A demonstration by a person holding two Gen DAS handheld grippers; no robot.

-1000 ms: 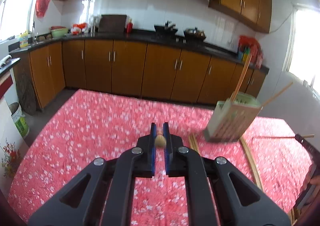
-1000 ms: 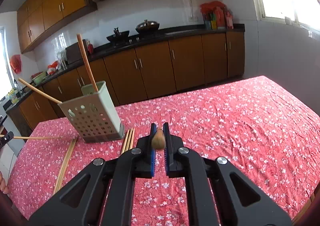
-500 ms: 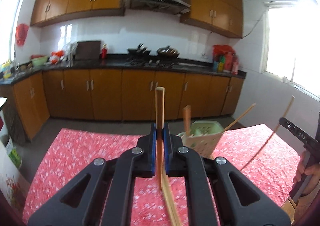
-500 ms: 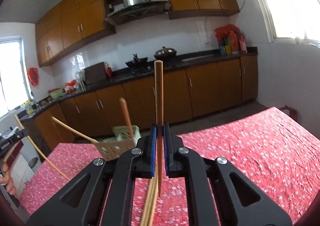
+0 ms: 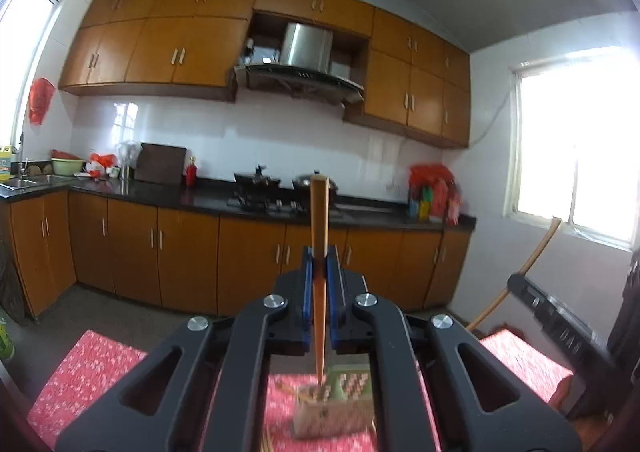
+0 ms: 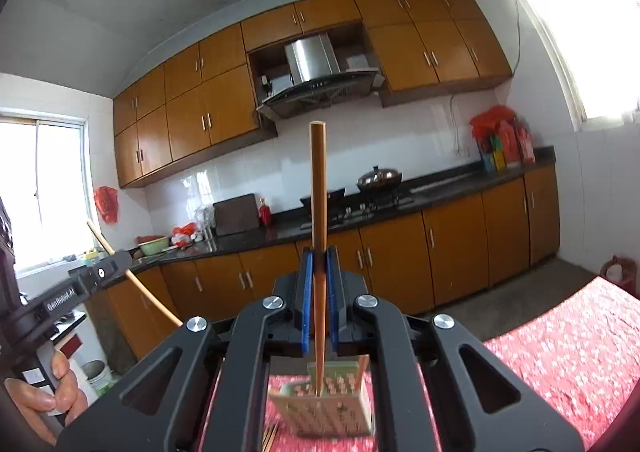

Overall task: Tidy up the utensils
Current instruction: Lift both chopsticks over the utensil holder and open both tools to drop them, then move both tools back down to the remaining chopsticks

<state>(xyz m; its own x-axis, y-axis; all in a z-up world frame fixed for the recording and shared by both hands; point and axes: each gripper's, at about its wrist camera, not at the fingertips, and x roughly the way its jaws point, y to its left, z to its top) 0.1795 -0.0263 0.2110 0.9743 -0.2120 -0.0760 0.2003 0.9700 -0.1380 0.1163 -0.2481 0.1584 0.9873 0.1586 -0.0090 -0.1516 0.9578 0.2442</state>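
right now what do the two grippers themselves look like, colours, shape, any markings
Both the left gripper and the right gripper are matte black plastic, with forked arms that have triangular cut-outs and round silver bolt heads. Each has two flat fingers lined with blue pads. Seen from the right wrist camera, the left gripper's side carries white lettering, too small to read surely. No cables show.

Holder [image 6: 328,408] below tongs — other chopsticks [image 5: 300,394] crowd its mouth
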